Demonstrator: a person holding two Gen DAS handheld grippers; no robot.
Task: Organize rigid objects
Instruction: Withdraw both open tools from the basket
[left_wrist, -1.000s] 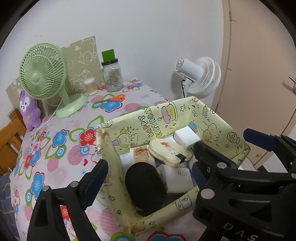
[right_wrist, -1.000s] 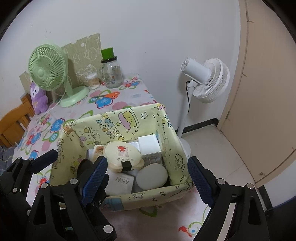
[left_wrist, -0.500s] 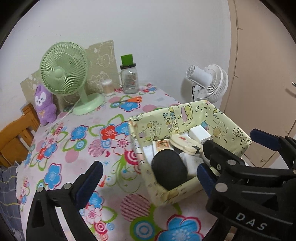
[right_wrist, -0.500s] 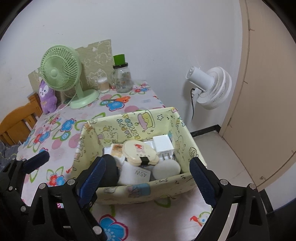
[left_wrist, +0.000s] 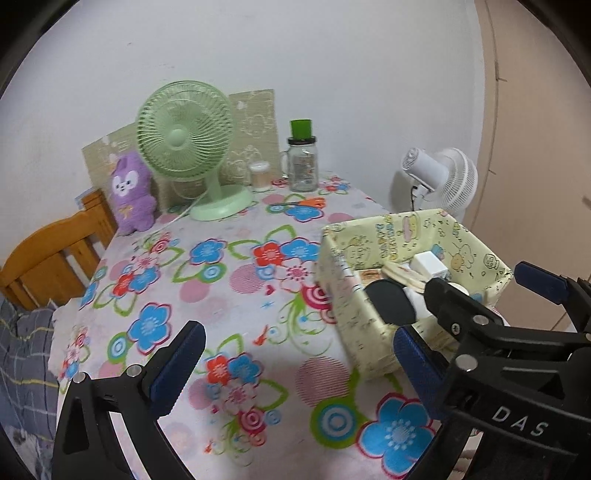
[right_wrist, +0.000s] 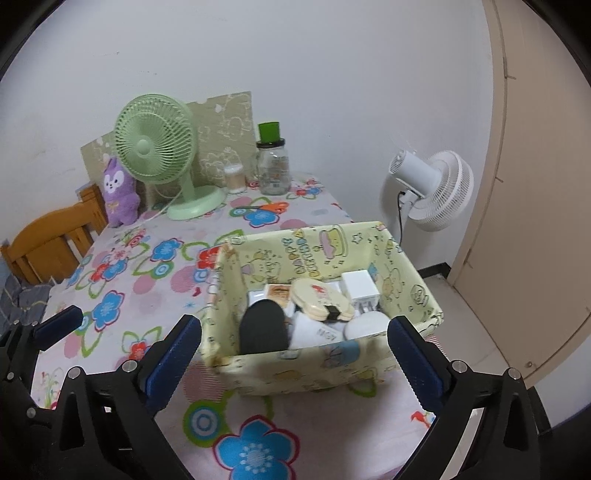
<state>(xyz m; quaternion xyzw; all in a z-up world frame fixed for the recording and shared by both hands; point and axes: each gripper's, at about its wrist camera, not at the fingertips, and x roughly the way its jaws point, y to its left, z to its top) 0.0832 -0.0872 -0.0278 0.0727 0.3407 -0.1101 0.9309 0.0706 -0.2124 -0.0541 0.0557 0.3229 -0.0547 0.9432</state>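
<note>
Risk, from the left wrist view: the fabric bin (left_wrist: 373, 291) of rigid objects stands near the surface's (left_wrist: 229, 280) right edge, so a nudge could tip it off. The left gripper (left_wrist: 295, 365) gapes wide, empty. From the right wrist view, the right gripper (right_wrist: 293, 354), jaws just widened and empty, frames the bin (right_wrist: 325, 363); a white fan (right_wrist: 432, 188) stands by the wall.

One yellow fabric bin (right_wrist: 369, 365) holds one black oval case (right_wrist: 263, 328), one cream oval case (right_wrist: 319, 297), one white charger cube (right_wrist: 360, 286) and one white round puck (right_wrist: 365, 323). Two fans: one green (right_wrist: 155, 147), one white (right_wrist: 432, 188). One glass jar (right_wrist: 273, 170), one purple plush (right_wrist: 118, 195), one wooden chair (right_wrist: 51, 240).
</note>
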